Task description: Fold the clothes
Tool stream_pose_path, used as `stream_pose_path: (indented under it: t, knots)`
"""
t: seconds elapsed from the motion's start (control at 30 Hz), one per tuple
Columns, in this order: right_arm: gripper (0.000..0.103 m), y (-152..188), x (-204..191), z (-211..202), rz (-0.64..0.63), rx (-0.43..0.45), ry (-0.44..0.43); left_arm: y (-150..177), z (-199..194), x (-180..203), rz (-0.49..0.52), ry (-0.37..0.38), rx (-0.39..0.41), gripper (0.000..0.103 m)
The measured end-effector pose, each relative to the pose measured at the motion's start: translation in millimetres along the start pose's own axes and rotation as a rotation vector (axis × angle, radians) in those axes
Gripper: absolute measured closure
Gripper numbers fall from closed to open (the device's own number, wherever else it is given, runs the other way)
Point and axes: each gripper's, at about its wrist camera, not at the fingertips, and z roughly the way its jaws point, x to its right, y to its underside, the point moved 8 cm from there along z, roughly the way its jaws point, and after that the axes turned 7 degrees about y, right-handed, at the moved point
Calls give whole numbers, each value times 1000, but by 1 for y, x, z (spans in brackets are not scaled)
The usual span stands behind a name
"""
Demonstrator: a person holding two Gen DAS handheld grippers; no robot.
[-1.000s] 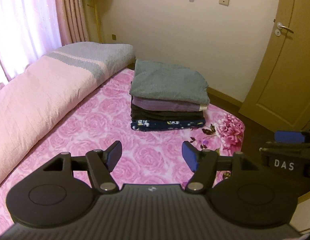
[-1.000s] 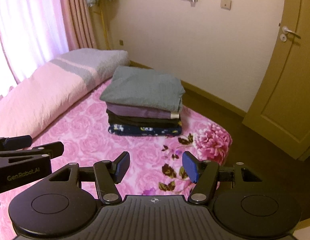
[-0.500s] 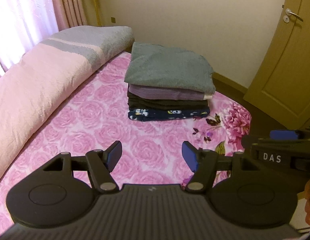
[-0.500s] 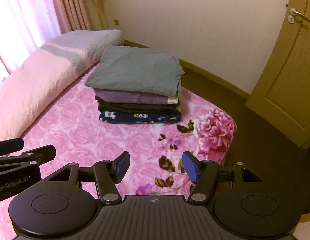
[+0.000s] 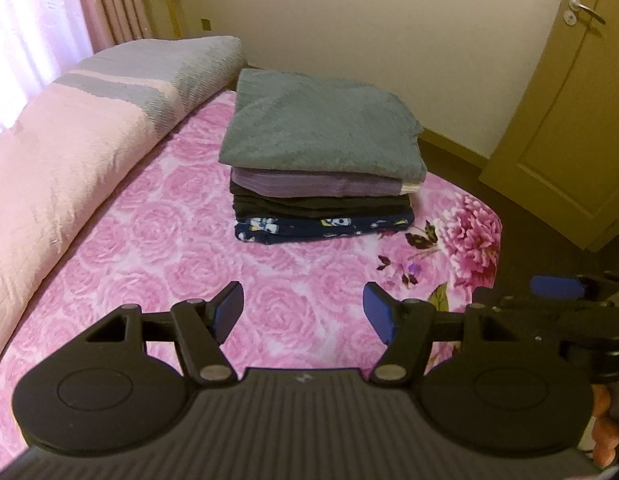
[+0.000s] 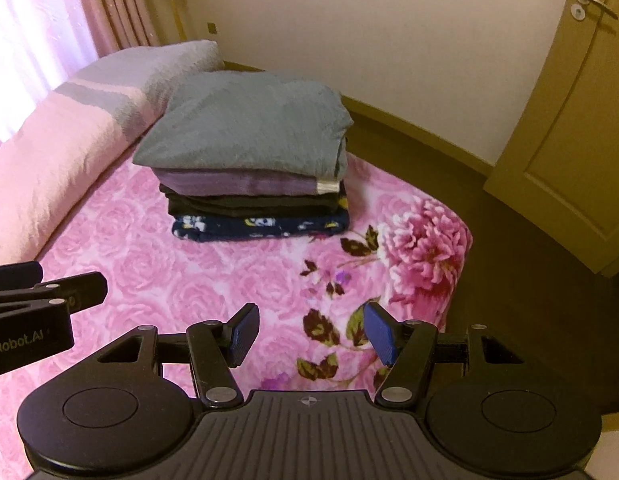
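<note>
A stack of folded clothes (image 5: 321, 168) (image 6: 253, 160) rests on the pink rose-patterned bed cover (image 5: 149, 272) (image 6: 157, 280): grey-blue on top, then purple, black, and a navy patterned piece at the bottom. My left gripper (image 5: 303, 312) hangs open over the cover, short of the stack, with nothing between its blue pads. My right gripper (image 6: 309, 330) is open too, near the bed's corner and empty. Each gripper shows at the edge of the other's view.
A rolled pink and grey quilt (image 5: 69, 152) (image 6: 77, 128) lies along the left side of the bed. The bed's rounded corner (image 6: 449, 264) drops to dark floor on the right. A closed door (image 5: 569, 120) and pink curtains (image 6: 109, 4) stand beyond.
Both grippers have moved toward the stack and sunk lower, tilting further down; the clothes now look larger and lower in both views. The jaws kept the same width.
</note>
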Motion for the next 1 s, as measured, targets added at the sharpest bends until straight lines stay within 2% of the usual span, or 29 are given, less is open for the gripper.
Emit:
stream_pose_path:
  t: [0.27,1.0]
  knots:
    - [41,-3,-1,21,22,-25,19,-8,26,-5,21,2,-44,40]
    - [42,-21,-14,55,1,-62,34,-26,66,-23,11,7,-66,40]
